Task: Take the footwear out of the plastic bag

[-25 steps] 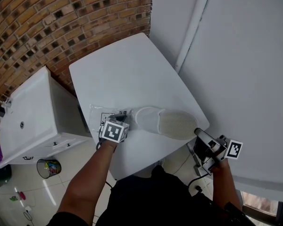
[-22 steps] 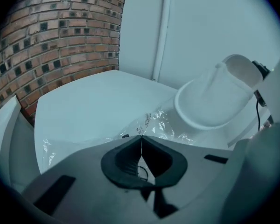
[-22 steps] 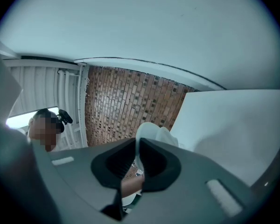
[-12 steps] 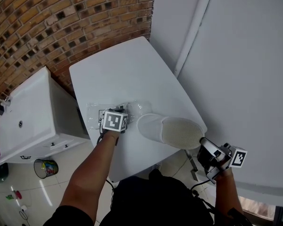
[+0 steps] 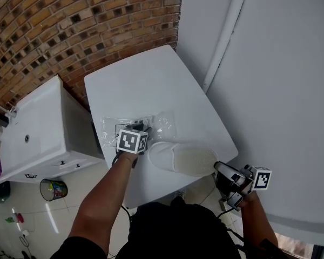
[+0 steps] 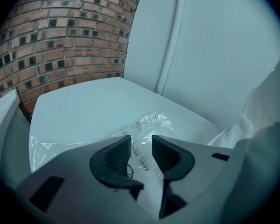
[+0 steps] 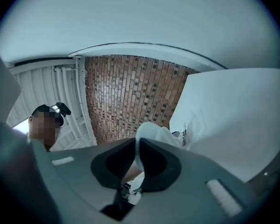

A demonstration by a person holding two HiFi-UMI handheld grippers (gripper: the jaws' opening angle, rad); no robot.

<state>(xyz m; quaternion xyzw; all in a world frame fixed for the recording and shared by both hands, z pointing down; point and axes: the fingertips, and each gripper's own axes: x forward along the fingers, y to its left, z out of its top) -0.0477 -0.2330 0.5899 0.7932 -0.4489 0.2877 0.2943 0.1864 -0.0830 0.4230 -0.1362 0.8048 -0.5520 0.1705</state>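
We look from head view steeply down, well above white rounded table (image 5: 146,85); red-brown brick wall (image 5: 70,26) at top. Left gripper view: we sit low, close over clear plastic bag (image 6: 151,120), facing that wall. Right gripper view: we peer from table edge, near level, along white fabric slipper (image 7: 151,132). All three share table, bag, bricks.

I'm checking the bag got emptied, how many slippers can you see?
1. The white slipper is at the near edge of the table, clamped in the right gripper. The plastic bag beside it looks flat, so none seems hidden.
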